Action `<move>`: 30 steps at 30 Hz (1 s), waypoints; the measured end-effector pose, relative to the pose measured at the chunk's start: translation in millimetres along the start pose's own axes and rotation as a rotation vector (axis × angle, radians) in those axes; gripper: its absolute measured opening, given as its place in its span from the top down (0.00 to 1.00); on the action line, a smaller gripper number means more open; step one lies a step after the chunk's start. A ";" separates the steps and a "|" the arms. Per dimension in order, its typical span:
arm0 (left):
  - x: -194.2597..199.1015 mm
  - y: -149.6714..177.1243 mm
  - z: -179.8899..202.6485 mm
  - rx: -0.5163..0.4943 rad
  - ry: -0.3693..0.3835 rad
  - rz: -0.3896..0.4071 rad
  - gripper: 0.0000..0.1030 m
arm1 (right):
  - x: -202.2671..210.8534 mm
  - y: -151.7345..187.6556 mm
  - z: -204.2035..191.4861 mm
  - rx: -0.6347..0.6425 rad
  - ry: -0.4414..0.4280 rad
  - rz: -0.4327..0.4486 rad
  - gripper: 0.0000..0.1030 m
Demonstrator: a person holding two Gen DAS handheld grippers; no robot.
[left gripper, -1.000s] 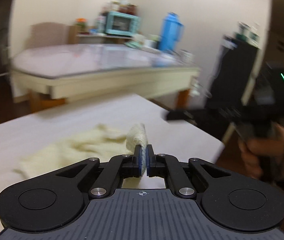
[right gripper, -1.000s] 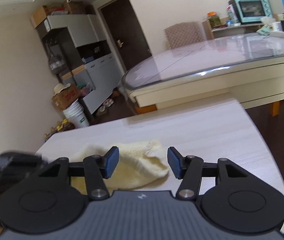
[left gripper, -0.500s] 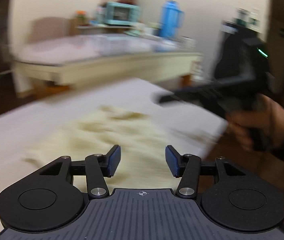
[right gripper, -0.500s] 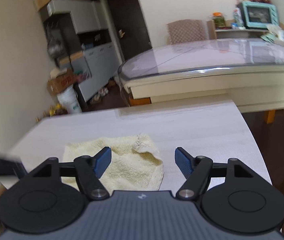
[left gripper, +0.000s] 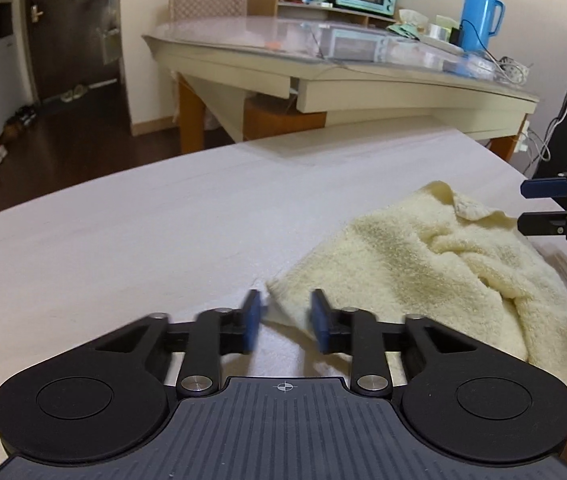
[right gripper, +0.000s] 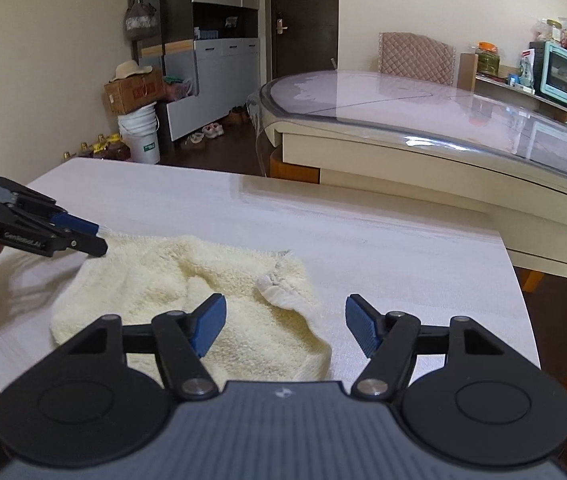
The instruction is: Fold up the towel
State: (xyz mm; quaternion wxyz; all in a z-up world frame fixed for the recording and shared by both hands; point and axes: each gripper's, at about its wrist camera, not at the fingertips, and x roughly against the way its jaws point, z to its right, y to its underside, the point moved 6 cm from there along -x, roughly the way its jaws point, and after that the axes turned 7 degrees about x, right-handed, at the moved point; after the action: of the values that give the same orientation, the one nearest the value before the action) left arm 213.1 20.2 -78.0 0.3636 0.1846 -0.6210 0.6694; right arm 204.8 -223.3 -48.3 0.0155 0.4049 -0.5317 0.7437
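At one corner of the cream towel [left gripper: 423, 272], the left gripper [left gripper: 283, 320] is clamping its blue-padded fingers [right gripper: 79, 226] down on the cloth, the corner caught between them and the pads blurred in the left wrist view. Above the towel's opposite end, the right gripper [right gripper: 285, 324] holds its fingers spread wide and grasps nothing, a turned-up white-hemmed corner lying below the gap. The towel lies rumpled on the pale table [left gripper: 123, 240], near its front edge.
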 end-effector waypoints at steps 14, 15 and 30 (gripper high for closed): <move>-8.1 -47.4 -22.8 -0.103 -0.125 0.083 0.96 | -33.8 -3.7 3.9 0.098 0.005 -0.061 0.55; -10.6 -49.9 -23.9 -0.106 -0.131 0.080 0.96 | -36.3 -5.2 4.6 0.097 0.005 -0.060 0.60; -11.9 -30.9 -42.1 -0.061 -0.150 0.051 0.86 | -44.4 -13.1 68.6 -0.163 0.094 -0.052 0.79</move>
State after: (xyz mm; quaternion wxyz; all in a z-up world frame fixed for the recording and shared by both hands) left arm 251.7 56.7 -71.5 0.3042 0.2071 -0.6713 0.6434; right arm 280.8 -254.7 -58.3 0.0927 0.3808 -0.5786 0.7153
